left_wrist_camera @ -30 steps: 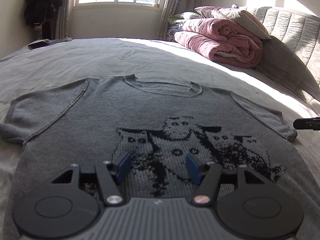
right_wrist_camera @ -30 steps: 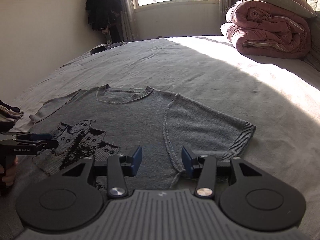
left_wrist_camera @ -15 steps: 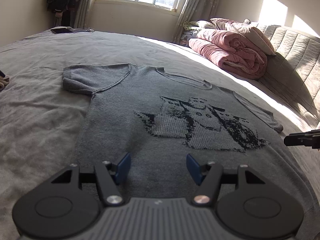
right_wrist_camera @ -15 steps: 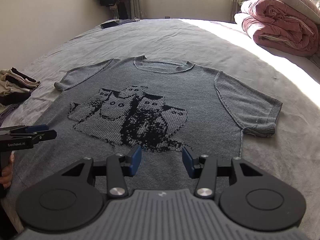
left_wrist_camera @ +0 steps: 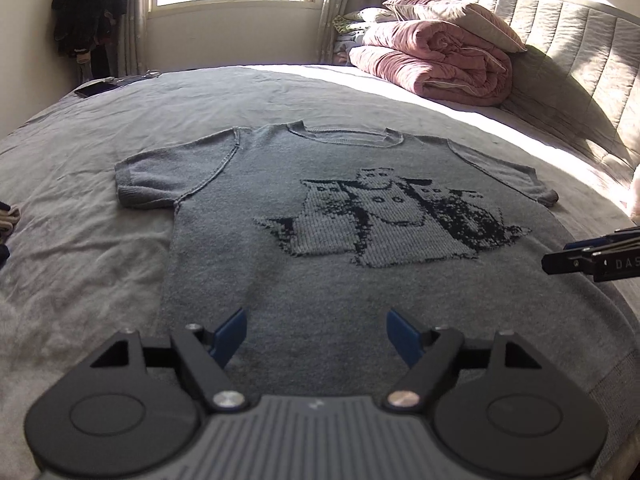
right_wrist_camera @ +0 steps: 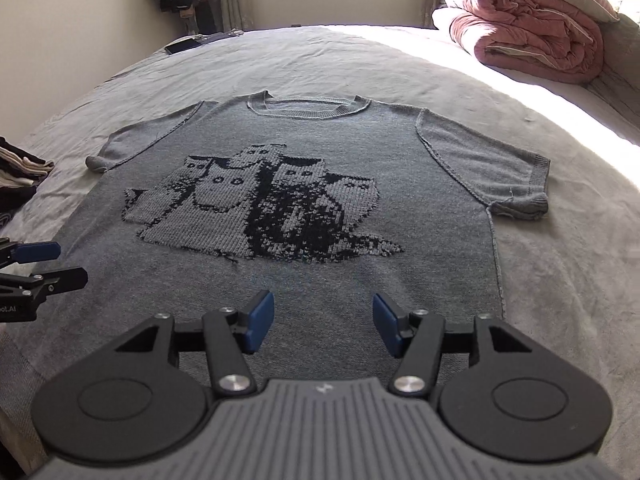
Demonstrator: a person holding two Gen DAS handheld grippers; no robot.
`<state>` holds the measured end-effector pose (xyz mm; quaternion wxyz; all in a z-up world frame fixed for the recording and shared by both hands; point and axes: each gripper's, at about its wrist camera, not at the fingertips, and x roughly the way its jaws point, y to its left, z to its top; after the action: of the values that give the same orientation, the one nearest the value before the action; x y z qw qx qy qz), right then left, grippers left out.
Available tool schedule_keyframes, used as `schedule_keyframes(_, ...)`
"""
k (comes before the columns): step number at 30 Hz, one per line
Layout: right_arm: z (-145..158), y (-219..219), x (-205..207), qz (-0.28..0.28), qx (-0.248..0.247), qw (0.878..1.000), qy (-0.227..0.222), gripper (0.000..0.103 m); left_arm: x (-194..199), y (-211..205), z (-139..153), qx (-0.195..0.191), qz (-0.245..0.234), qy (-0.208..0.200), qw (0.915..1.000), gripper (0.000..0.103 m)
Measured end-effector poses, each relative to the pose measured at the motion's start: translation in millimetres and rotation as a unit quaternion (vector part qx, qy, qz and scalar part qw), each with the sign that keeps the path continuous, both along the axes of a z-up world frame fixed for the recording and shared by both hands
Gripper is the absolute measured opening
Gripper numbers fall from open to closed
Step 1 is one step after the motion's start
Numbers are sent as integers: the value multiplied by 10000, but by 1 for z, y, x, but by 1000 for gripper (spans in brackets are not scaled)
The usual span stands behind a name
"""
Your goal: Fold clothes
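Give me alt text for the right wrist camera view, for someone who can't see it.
A grey knitted short-sleeved sweater with a black cat pattern lies flat, front up, on a grey bed, neckline away from the camera. The right gripper hovers open above its hem, the left gripper at the left edge. A rolled pink quilt sits far right.

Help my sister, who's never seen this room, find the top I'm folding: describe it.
On the big grey bed, it lies flat below the rolled pink quilt. It's the grey short-sleeved knit top, the only garment spread out, with black-and-grey cats on its front.
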<state>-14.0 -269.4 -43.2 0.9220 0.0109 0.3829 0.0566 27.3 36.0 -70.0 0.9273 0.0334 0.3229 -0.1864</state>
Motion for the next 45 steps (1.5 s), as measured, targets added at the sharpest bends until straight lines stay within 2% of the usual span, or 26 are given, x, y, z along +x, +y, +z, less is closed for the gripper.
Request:
schedule_keyframes(2,-1,-6,0,-146,-93,9998,-78,59,6,-9,5,-22,-116,-139,9998,83)
schedule_keyframes(7,-3,-25,6,-552,-54,9982,-233,60,28,-36,-1,-245,-361,-396,9983,100)
schedule_keyframes(12,-7,-51,19,-806,-91,9961,-339,63,37,-62,-29,28,-790,-176,9967,100)
schedule_keyframes(15,-12,-78,33,-1213,159,9920,-304,63,31,-68,-30,259,-807,-401,9956,100)
schedule_keyframes(18,-19,-105,46,-1672,629,9836,-253,63,30,-75,-19,300,-648,-685,9951,100)
schedule_keyframes(21,-24,-123,55,-2016,927,9746,-291,63,44,-82,-14,102,-556,-619,9965,101)
schedule_keyframes(23,-26,-130,59,-2139,1018,9709,-352,63,54,-89,-21,126,-488,-492,9975,101)
schedule_keyframes(25,-27,-134,64,-2213,1068,9684,-432,63,63,-93,-36,59,-638,-74,9979,102)
schedule_keyframes(28,-31,-142,75,-2323,1249,9632,-518,63,60,-91,-39,14,-662,-79,9978,103)
schedule_keyframes(30,-34,-146,85,-2409,1282,9603,-570,56,57,-92,-40,49,-659,-96,9978,103)
schedule_keyframes(32,-36,-149,95,-2493,1268,9580,-628,32,56,-96,-40,188,-654,-111,9976,103)
schedule_keyframes(33,-36,-148,99,-2499,1246,9580,-649,24,55,-98,-40,255,-655,-133,9974,103)
schedule_keyframes(34,-34,-147,103,-2464,1237,9589,-666,10,56,-98,-40,251,-655,-128,9975,103)
schedule_keyframes(41,-1,-108,115,-1817,873,9730,-1123,9,57,-96,-39,216,-655,-104,9976,103)
schedule_keyframes(45,11,-78,125,-1321,727,9824,-1102,8,57,-96,-39,213,-653,-102,9976,103)
